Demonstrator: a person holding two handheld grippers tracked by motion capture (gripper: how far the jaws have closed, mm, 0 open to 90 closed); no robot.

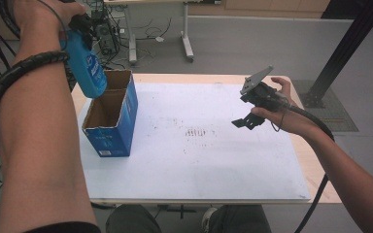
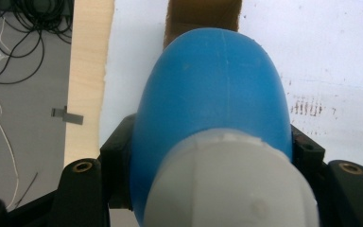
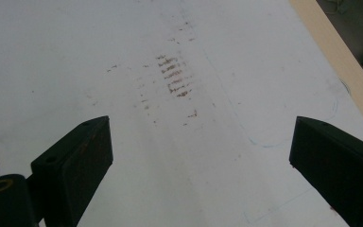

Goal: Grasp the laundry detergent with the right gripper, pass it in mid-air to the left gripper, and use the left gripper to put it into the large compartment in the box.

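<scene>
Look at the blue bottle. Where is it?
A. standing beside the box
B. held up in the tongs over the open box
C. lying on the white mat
B: the left tongs grip the blue bottle in the air, right above the open box.

One blue bottle (image 1: 88, 68), one open blue carton (image 1: 111, 127), one white mat (image 1: 199, 145), two hand-held tools.
</scene>
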